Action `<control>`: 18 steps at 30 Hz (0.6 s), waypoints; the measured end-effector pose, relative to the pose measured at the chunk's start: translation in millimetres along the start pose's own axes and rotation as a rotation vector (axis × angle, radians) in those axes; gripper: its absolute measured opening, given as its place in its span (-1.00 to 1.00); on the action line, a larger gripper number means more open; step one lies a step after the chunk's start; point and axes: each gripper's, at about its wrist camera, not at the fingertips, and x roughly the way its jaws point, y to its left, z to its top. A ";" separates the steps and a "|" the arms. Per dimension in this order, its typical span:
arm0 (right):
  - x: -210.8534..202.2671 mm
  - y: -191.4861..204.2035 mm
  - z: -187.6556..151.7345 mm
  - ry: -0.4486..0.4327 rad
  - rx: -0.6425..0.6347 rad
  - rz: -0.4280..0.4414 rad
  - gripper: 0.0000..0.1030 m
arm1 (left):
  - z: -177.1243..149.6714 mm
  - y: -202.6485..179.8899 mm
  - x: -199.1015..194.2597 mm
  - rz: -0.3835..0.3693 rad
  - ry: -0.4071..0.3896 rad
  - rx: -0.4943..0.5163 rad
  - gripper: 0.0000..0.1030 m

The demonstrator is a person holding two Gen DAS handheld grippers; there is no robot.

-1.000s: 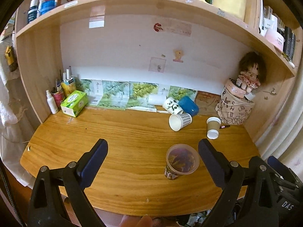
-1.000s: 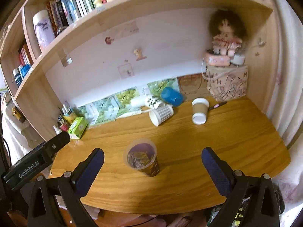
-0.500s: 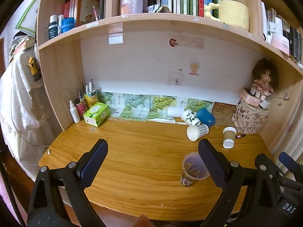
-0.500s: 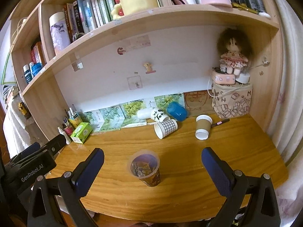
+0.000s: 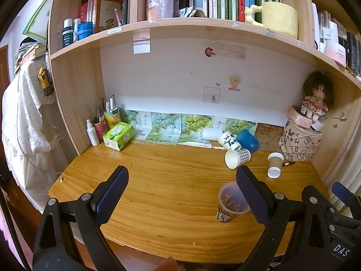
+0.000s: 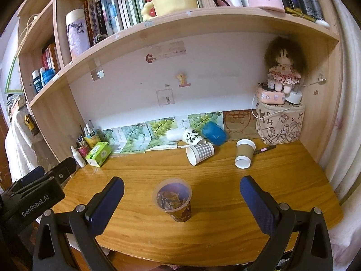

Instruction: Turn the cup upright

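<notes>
A clear plastic cup with a brown printed sleeve [image 6: 173, 199] stands upright near the desk's front edge; it also shows in the left wrist view [image 5: 231, 202], partly behind the right finger. A checked paper cup [image 6: 199, 153] [image 5: 237, 158] lies on its side further back. A brown paper cup [image 6: 244, 153] [image 5: 274, 164], a panda cup [image 6: 191, 136] and a blue cup [image 6: 214, 132] lie tipped nearby. My right gripper [image 6: 181, 201] is open and empty, its fingers wide either side of the upright cup without touching it. My left gripper [image 5: 181, 197] is open and empty, left of that cup.
The wooden desk [image 6: 282, 180] sits in a shelf alcove. A green tissue box [image 6: 99, 153] and bottles stand at the back left. A printed bag [image 6: 281, 124] with a doll [image 6: 283, 67] stands back right. A pen [image 6: 264, 149] lies beside the brown cup.
Both grippers have pulled back and tilted up from the desk; the upper bookshelf has come into view. The upright cup now sits lower and farther from the fingers. No object moved.
</notes>
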 end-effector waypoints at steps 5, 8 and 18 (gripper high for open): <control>-1.2 -2.2 -0.7 -0.003 0.004 -0.003 1.00 | 0.8 -4.7 -0.6 -0.006 -0.002 0.014 0.89; -1.9 -5.2 -1.5 -0.002 0.010 -0.005 1.00 | 0.8 -7.6 -0.8 -0.013 -0.003 0.022 0.89; -1.8 -9.6 -2.7 0.008 0.016 -0.003 1.00 | 0.7 -12.0 1.5 -0.028 0.010 0.028 0.89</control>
